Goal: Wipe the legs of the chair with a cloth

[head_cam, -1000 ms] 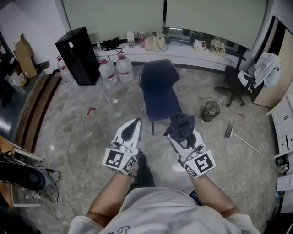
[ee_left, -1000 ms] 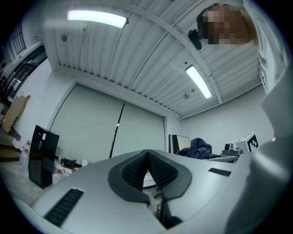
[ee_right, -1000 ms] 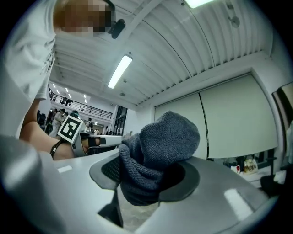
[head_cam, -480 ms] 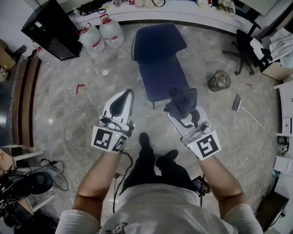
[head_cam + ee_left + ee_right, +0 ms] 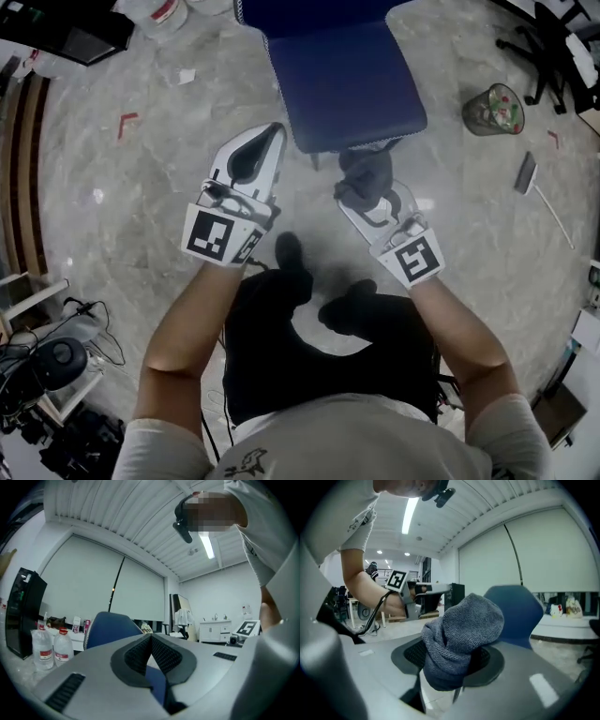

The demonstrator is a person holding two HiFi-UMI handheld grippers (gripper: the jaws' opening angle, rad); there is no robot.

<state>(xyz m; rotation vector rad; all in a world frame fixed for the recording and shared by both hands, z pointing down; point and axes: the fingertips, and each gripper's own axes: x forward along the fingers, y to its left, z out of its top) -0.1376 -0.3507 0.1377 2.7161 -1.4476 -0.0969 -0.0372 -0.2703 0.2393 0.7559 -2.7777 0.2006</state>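
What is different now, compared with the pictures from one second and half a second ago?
The person stepped toward the chair: it slid up the head view, and both grippers now lie near its front edge. The right gripper brought the cloth just below that edge. Nothing was taken hold of or let go. Unchanged: the right jaws stay shut on the cloth, and the left gripper stays shut and empty.

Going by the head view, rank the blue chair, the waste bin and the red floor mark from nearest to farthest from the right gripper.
1. Blue chair, straight ahead of the right gripper, seat edge just beyond the cloth.
2. Waste bin, off to the right.
3. Red floor mark, far left, past the left gripper.
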